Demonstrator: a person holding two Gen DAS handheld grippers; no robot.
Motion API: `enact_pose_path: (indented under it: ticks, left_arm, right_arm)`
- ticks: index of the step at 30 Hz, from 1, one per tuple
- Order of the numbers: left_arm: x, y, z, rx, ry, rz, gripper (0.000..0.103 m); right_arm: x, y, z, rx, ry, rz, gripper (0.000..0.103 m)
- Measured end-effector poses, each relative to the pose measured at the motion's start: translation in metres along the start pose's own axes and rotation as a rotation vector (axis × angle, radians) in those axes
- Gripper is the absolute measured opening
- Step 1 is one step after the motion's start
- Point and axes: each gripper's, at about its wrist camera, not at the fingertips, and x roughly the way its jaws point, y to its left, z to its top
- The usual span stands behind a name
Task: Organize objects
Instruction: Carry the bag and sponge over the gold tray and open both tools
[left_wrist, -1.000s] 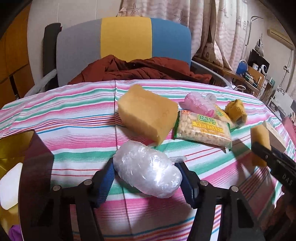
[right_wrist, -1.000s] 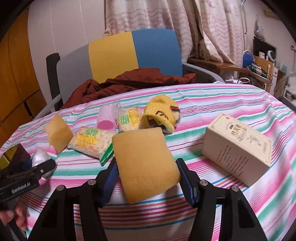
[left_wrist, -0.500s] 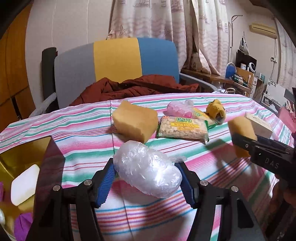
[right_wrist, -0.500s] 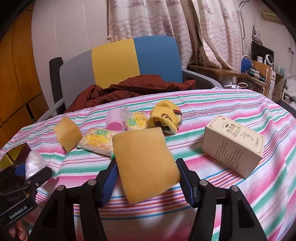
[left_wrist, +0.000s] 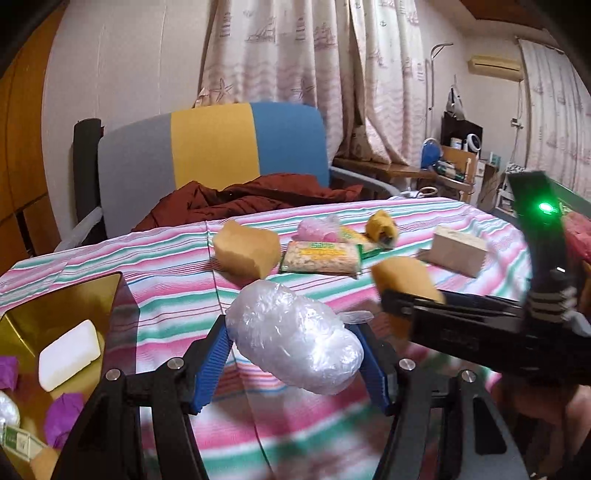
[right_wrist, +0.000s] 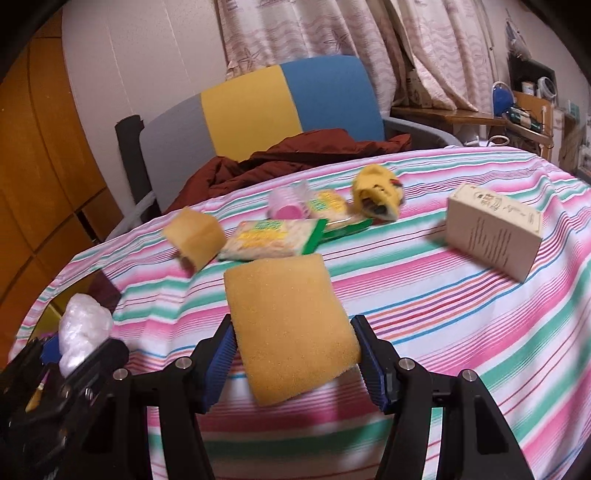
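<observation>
My left gripper (left_wrist: 295, 365) is shut on a clear crumpled plastic bundle (left_wrist: 291, 339), held above the striped tablecloth (left_wrist: 177, 295). My right gripper (right_wrist: 295, 362) is shut on a yellow sponge (right_wrist: 288, 328), also held off the cloth. In the left wrist view the right gripper (left_wrist: 406, 306) crosses in from the right with that yellow sponge (left_wrist: 402, 280). The right wrist view has the left gripper (right_wrist: 70, 354) at the lower left with the plastic bundle (right_wrist: 85, 328). A gold tray (left_wrist: 62, 306) at the left holds a white bar (left_wrist: 70, 354) and purple wrappers (left_wrist: 62, 413).
On the cloth lie a second yellow sponge (left_wrist: 245, 249), a snack packet (left_wrist: 321, 256), a pink roll (right_wrist: 288, 206), a yellow cloth item (right_wrist: 376, 192) and a beige box (right_wrist: 495, 236). A chair (left_wrist: 214, 147) with a rust-brown garment (left_wrist: 251, 195) stands behind the table.
Both grippers have pulled back toward the near left with their loads still held. The gold tray has come further into the left wrist view, and the right gripper has swung in close beside the left.
</observation>
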Motion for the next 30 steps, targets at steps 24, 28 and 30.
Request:
enact_pose_path:
  ticks: [24,28,30]
  left_arm:
    - [-0.108,0.118,-0.008,-0.231,-0.122,0.114,0.065]
    - [-0.113,0.152,-0.011,-0.272,-0.12,0.181,0.065]
    - [-0.115,0.171,-0.014,-0.305,-0.112,0.207,0.065]
  right_arm:
    - [-0.027,0.138,-0.015,-0.138,0.047,0.271,0.062]
    - [-0.03,0.173,-0.015,-0.201,0.049,0.325,0.062]
    - [-0.03,0.187,-0.014,-0.224,0.049,0.345,0.062]
